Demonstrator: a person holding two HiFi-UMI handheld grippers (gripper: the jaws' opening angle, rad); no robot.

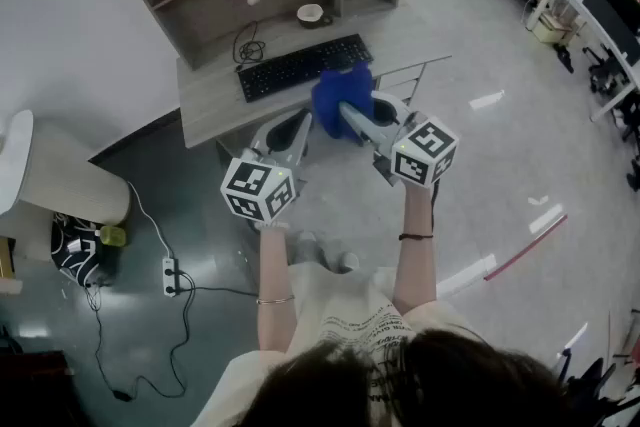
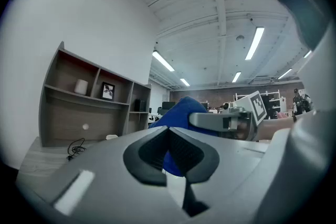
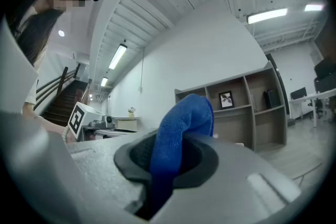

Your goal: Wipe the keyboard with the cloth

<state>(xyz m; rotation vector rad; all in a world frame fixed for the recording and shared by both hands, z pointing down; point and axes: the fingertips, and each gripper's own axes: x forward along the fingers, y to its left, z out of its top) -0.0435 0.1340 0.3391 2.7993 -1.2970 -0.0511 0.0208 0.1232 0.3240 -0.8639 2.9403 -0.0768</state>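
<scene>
Office floor, pale and polished, surrounds a grey table (image 1: pixel 215 100) set against the wall, with a shelf unit standing on its back half.

Task items: the keyboard (image 1: pixel 303 66) lies on the table in front of the shelf unit, untouched. The cloth (image 1: pixel 343 102) is blue and bunched. It is held in the air on the person's side of the keyboard, off its right end, and is not in contact with it.

Grippers: the right gripper (image 3: pixel 168 157) is clamped on the cloth, with a fold standing up past its jaws. The left gripper (image 1: pixel 298 127) sits just beside the cloth, also short of the keyboard. Its jaws are drawn close together and nothing is gripped. The blue seen beyond them is the cloth in the other gripper.

Risks, as judged:
- The cloth is pinched in a wad, so the jaw tips may strike the keys instead of the fabric.
- Nothing steadies the keyboard, so a firm stroke could push it along the table.
- A coiled cable (image 1: pixel 248 45) behind the keyboard's left end could snag.
- A cup (image 1: pixel 311 14) stands behind the keyboard and a long sweep could knock it.
</scene>
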